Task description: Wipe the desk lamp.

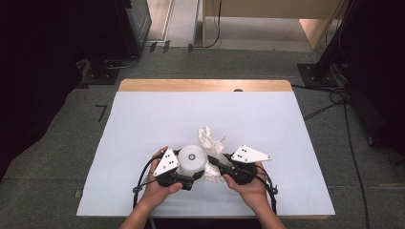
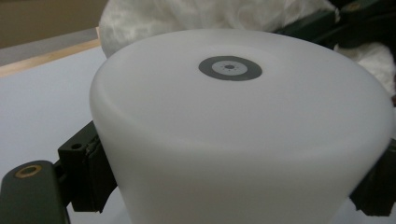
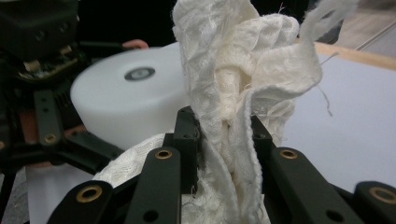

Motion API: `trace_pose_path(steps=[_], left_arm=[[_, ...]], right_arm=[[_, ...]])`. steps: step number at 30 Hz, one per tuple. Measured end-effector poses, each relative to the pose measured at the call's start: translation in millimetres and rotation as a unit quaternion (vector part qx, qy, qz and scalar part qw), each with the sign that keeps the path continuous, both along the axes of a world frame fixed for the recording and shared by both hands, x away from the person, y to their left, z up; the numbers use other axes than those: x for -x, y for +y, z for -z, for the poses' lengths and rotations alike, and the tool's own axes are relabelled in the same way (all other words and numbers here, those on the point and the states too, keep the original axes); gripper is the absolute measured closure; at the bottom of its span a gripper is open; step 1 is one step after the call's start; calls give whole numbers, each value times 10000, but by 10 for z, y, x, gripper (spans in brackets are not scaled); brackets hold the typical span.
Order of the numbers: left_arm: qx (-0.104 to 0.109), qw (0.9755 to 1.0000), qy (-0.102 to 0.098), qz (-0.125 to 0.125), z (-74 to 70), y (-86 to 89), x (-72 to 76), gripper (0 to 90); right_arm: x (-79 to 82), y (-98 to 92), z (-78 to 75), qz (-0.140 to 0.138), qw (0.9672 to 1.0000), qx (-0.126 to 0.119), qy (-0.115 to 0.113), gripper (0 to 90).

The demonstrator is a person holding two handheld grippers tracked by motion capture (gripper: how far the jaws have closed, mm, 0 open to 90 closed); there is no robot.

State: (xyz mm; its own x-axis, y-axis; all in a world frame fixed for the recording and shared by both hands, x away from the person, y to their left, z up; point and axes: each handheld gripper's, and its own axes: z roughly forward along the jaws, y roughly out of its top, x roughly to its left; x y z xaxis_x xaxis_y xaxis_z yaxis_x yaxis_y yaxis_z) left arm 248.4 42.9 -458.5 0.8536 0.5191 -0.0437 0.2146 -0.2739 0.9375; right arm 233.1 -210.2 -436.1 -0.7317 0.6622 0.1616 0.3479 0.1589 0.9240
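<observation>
— Now, where is the cup (image 1: 192, 161)?
— Upturned near the table's (image 1: 143, 119) front edge, clamped in the left gripper (image 1: 187, 177).
— And the cloth (image 3: 238, 93)?
— Pinched in the right gripper (image 3: 224, 135). Keep the cup steady; wipe its side with light, even strokes.

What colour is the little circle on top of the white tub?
Dark grey, with a paler grey middle. The circle on the white tub shows best in the left gripper view.

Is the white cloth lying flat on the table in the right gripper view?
No: the white cloth stands bunched up, pinched between the jaws of the right hand-held gripper.
</observation>
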Motion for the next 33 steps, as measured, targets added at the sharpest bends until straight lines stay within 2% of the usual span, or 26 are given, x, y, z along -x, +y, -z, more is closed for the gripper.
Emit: trace_pose_path(steps=[3,7,9,11,16,21,23,26,28,29,30,31,33], left_arm=[[220,9998,5,-16,-42,45,-5,88],[378,9993,-13,-59,-56,102,-21,88],[326,9994,-37,-134,-47,109,-35,88],[127,9996,-113,-222,-24,100,-41,88],[-276,9989,-279,-270,114,106,-87,88],[-239,9993,-252,-134,142,167,-114,86],[-214,9995,-155,-180,143,194,-119,85],[-237,9989,-92,-382,141,210,-80,43],[-84,9984,4,-564,149,224,-43,29],[-84,9984,4,-564,149,224,-43,17],[96,9969,104,-771,158,221,-2,15],[150,9957,152,-896,165,201,17,15],[108,9929,206,-1165,182,133,42,16]], right_arm=[[-22,47,94,-30,9997,140,176,731],[-60,112,223,-84,9987,303,400,730],[-71,138,278,-81,9979,414,491,729],[-79,136,293,-2,9976,493,489,729],[-110,12,239,283,9979,372,439,728],[-146,-113,223,490,9976,260,426,728],[-148,-125,219,501,9976,246,418,728],[-147,-118,223,471,9977,271,403,727],[-147,-110,229,458,9977,301,393,727],[-147,-110,229,458,9977,301,393,727],[-152,-109,237,448,9977,310,393,727],[-155,-109,242,455,9977,314,401,727],[-158,-108,254,457,9975,325,423,726]])
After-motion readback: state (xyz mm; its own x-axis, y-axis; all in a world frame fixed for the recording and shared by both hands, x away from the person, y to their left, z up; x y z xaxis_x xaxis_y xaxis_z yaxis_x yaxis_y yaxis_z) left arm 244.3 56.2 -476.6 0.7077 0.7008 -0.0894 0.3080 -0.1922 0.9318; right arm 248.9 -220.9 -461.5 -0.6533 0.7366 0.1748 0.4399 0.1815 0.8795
